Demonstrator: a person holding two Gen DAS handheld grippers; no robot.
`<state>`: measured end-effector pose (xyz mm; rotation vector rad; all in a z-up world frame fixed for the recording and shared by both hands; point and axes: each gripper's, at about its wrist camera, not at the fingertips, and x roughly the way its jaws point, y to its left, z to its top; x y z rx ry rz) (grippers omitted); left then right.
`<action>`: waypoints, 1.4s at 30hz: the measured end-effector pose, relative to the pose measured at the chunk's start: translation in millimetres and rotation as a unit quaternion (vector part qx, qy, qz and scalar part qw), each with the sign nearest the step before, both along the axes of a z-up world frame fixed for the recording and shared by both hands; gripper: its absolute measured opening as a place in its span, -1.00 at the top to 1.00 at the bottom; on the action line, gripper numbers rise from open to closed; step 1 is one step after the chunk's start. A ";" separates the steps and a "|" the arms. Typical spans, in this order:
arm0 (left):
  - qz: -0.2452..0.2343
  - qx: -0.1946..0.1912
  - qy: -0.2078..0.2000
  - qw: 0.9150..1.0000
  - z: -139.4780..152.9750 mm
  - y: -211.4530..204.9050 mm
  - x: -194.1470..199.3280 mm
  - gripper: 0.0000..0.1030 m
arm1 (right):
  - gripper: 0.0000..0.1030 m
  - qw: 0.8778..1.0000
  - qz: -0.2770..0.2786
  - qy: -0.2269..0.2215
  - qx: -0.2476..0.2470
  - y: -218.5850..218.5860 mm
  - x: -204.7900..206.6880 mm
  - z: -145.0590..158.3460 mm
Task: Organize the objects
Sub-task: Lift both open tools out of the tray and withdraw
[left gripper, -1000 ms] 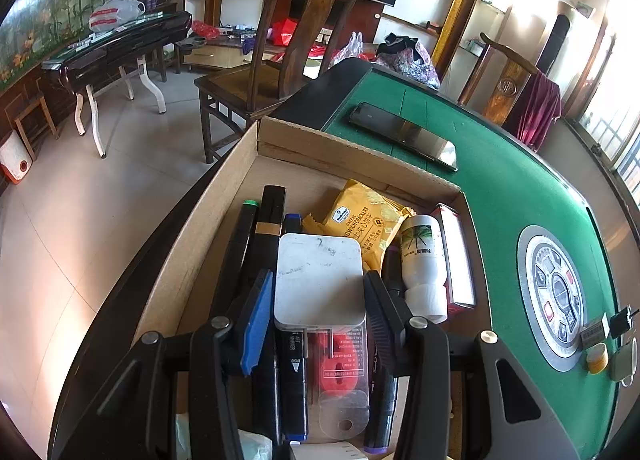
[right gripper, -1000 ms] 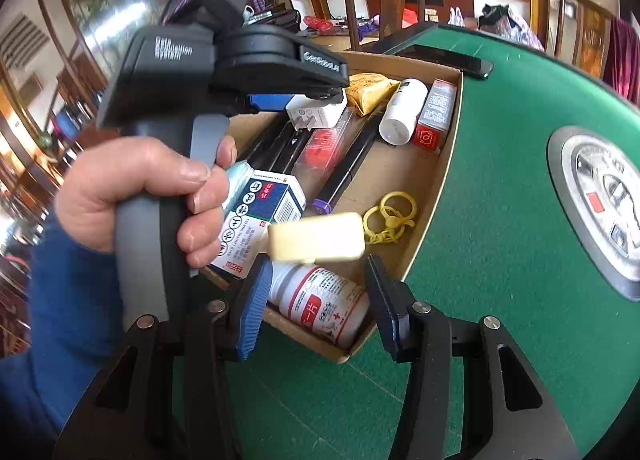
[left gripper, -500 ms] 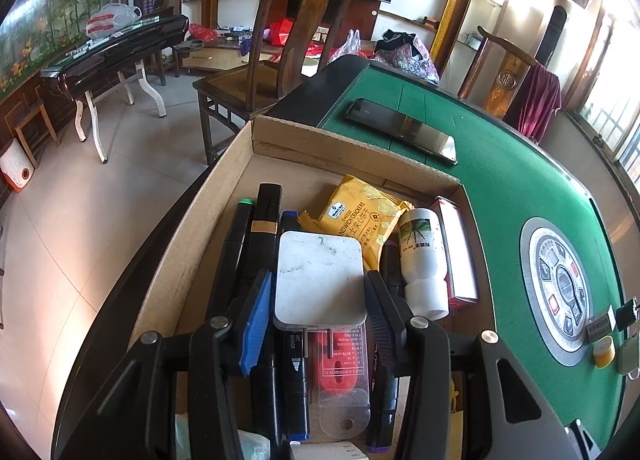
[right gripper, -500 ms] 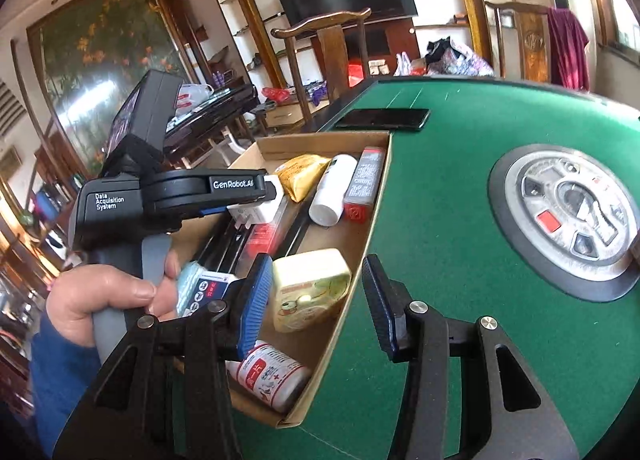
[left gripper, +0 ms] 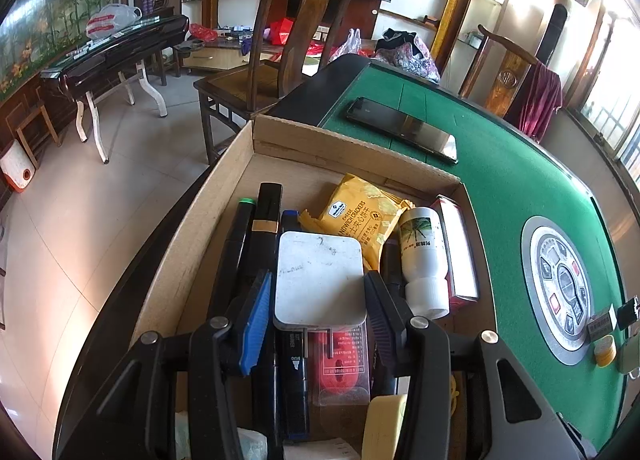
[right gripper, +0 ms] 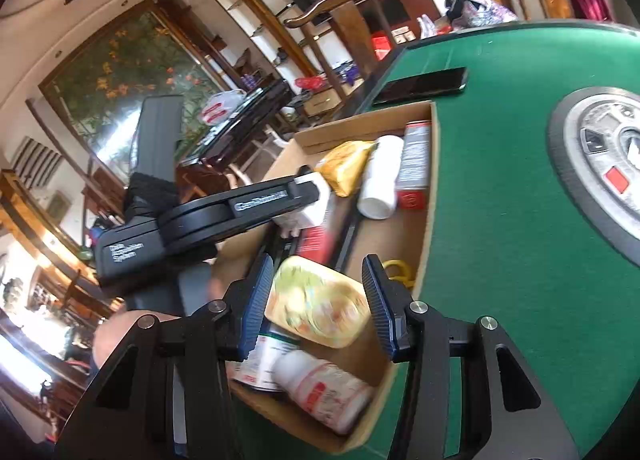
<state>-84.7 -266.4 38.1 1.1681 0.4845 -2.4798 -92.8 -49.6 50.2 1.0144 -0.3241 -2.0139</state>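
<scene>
A cardboard box [left gripper: 224,196] sits on the green table's left edge, holding markers, a yellow cracker packet [left gripper: 356,216], a white bottle [left gripper: 424,260] and a red carton. My left gripper [left gripper: 318,292] is shut on a white plug adapter [left gripper: 320,276] held over the box's middle. In the right wrist view my right gripper [right gripper: 316,300] holds a yellow soap-like bar [right gripper: 316,300] between its fingers over the box's [right gripper: 428,228] near end, the bar touching the left pad with a small gap at the right. The left gripper body [right gripper: 208,220] shows beyond it.
A black phone [left gripper: 400,128] lies on the green felt beyond the box. The table's round control panel [left gripper: 560,288] is at right, with small objects and a padlock near it. A wooden chair [left gripper: 288,40] stands behind the table. A pill bottle [right gripper: 320,392] lies in the box.
My right gripper carried the yellow bar further over the box and tilted; the bar now lies flatter between the fingers. The left gripper with the white adapter stayed almost still.
</scene>
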 end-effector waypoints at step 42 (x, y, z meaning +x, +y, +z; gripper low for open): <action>0.053 -0.070 0.187 0.978 56.3 16.2 53.9 -0.46 | 0.10 0.998 -0.066 0.013 0.011 57.5 -14.4 12.7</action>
